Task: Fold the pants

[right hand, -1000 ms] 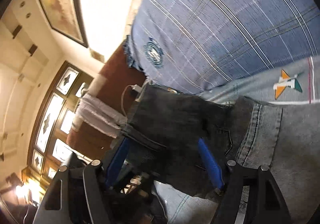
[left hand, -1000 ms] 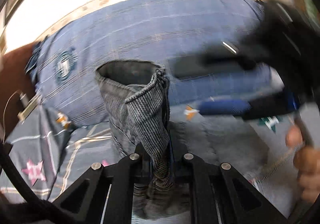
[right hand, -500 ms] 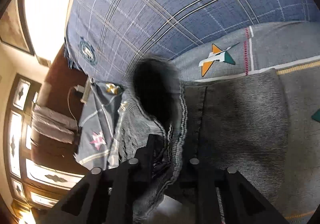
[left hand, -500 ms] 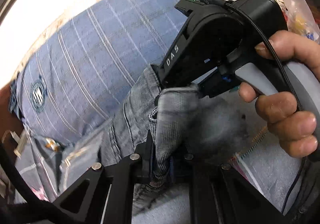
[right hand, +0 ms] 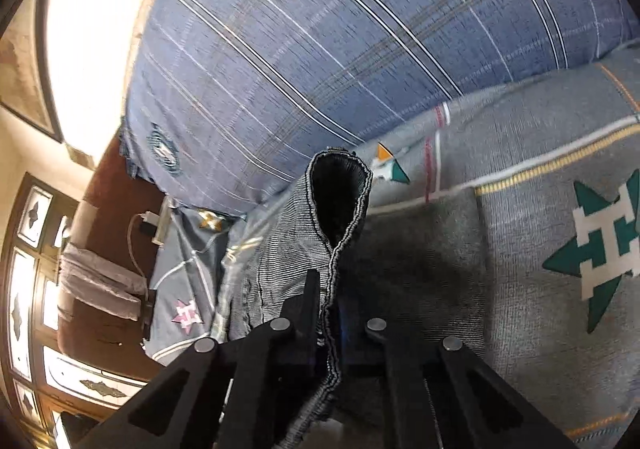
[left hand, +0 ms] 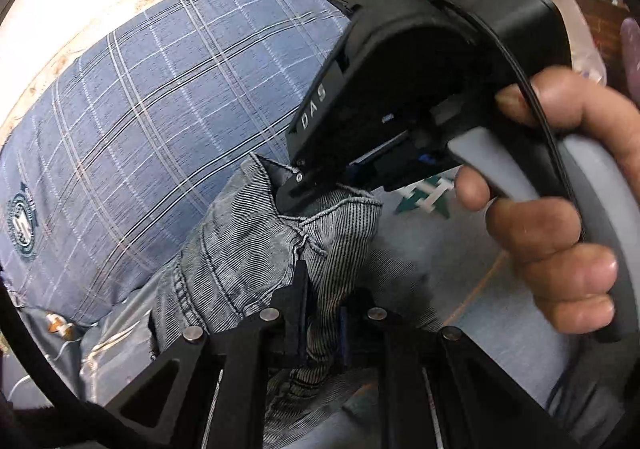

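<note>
On a bed, a person is working two hand-held grippers into a pair of grey striped-denim pants (left hand: 256, 249). The left gripper (left hand: 324, 313) is pinching a bunched fold of the cloth, its jaws nearly together with the fabric standing up between them. Beside it, the right gripper (right hand: 330, 325) is clamping a hemmed edge; its jaws have just been closing, and the cloth is now caught tight between them, a tube-like opening gaping above the grip. In the left wrist view the right tool's black body is pressing against the same garment, with the person's hand (left hand: 560, 209) wrapping its grey handle.

The pants are lying on the grey bedsheet (right hand: 560, 153) printed with green and white stars, their gripped end rising toward the cameras. To fold cleanly, both grips are likely needing to travel together at a matched height, keeping the edge taut so the layers land flat rather than twisted.

Obstacles are crowding the far side. A large blue plaid pillow (left hand: 160, 121) is sitting just behind the pants, probably limiting how far the cloth can be carried that way. At the left of the right wrist view, a white charger and cable (right hand: 146, 227) are resting at the bed's edge.
</note>
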Tool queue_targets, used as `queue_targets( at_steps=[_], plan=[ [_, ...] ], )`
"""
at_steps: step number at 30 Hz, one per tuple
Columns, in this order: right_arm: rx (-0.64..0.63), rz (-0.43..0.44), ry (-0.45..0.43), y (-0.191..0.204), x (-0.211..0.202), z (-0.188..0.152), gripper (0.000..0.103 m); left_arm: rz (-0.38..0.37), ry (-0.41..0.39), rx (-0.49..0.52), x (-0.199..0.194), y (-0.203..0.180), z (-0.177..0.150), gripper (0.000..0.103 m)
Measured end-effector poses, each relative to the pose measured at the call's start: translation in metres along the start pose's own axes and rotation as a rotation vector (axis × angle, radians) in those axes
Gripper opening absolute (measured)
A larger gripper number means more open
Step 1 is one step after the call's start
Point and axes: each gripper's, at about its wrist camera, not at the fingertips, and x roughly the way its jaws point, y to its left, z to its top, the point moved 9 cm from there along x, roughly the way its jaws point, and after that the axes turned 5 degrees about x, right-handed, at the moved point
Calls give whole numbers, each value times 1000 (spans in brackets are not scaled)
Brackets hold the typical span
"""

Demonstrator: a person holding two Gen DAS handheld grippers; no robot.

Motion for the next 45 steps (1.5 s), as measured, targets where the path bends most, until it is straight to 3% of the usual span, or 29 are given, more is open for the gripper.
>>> queue_targets(
  at_steps=[11,14,17,20,24,26,28,32,37,41,42,43,44,45],
  plan=[
    [-19,-96,-14,-17,-12,-10,4,-177,-36,-111,17,28,-16,11],
    [-3,-140,-17,-31,-10,-14,4,-185,20,-97,34,23,-33,11],
    [74,-191,36,-58,7,-19,3,-236,112,-111,55,21,-51,14],
    [86,-257,85,-72,16,-26,5,-251,115,-104,54,32,-53,18],
    [98,-250,39,-72,8,-19,5,-323,112,-153,30,44,-47,30],
    [84,-260,-11,-70,-2,-14,5,-344,49,-210,6,67,-40,54],
    [57,-250,-64,-58,-10,-11,6,-307,-7,-245,-10,90,-37,65],
    [51,-206,-114,-46,-17,-7,6,-230,29,-289,-5,133,-47,65],
    [25,-128,-98,-24,-9,-7,7,-264,185,-385,26,133,-76,65],
    [-65,-68,-240,6,-30,1,7,-301,236,-407,44,121,-86,65],
    [-75,-58,-261,9,-33,2,13,-320,244,-409,48,116,-85,65],
    [-78,-49,-261,11,-34,1,38,-324,251,-409,56,113,-86,64],
    [-56,-38,-224,8,-29,-1,73,-323,255,-404,60,110,-82,65],
    [-37,-29,-203,5,-25,-2,82,-316,257,-397,54,106,-80,65]
  ],
)
